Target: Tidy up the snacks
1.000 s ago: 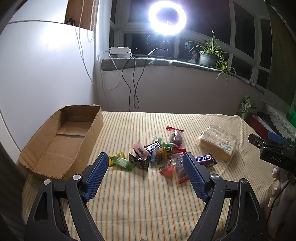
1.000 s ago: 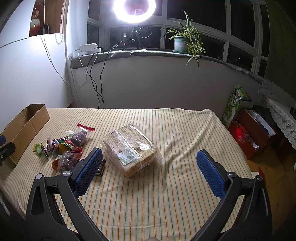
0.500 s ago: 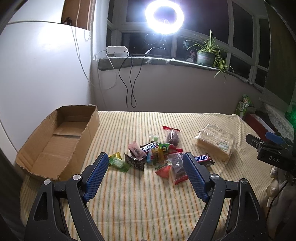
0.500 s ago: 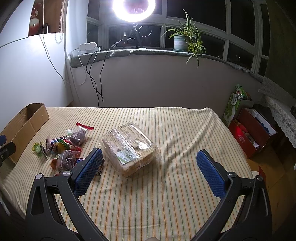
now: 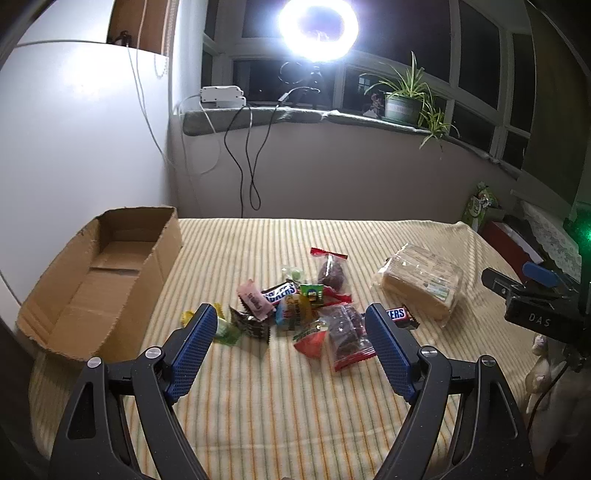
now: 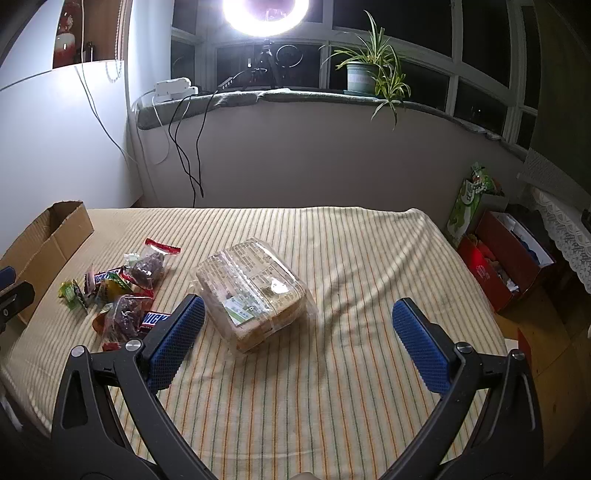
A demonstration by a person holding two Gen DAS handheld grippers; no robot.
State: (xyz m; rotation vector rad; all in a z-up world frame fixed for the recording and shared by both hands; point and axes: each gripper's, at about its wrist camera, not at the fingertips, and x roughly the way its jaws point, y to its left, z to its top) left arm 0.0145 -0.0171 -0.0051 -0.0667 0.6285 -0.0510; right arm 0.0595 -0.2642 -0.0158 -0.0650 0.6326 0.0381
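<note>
A pile of small snacks [image 5: 295,310] lies mid-table on the striped cloth: Snickers bars [image 5: 397,314], a pink packet, red-edged bags of dark fruit [image 5: 332,271]. A clear bag of sliced bread [image 5: 421,284] lies to the right of the pile; it also shows in the right wrist view [image 6: 255,291]. An open, empty cardboard box [image 5: 99,280] stands at the left. My left gripper [image 5: 290,334] is open and empty, just short of the pile. My right gripper [image 6: 297,326] is open and empty, just short of the bread.
The table [image 6: 351,258] ends at a wall under a windowsill with a ring light [image 5: 317,27], cables and a potted plant [image 6: 365,75]. To the right, on the floor, stand a red box [image 6: 506,258] and a green bag.
Both views have shifted slightly: the snacks and box sit a little further left and lower in the left wrist view. Both grippers stay open; nothing on the table has moved.
</note>
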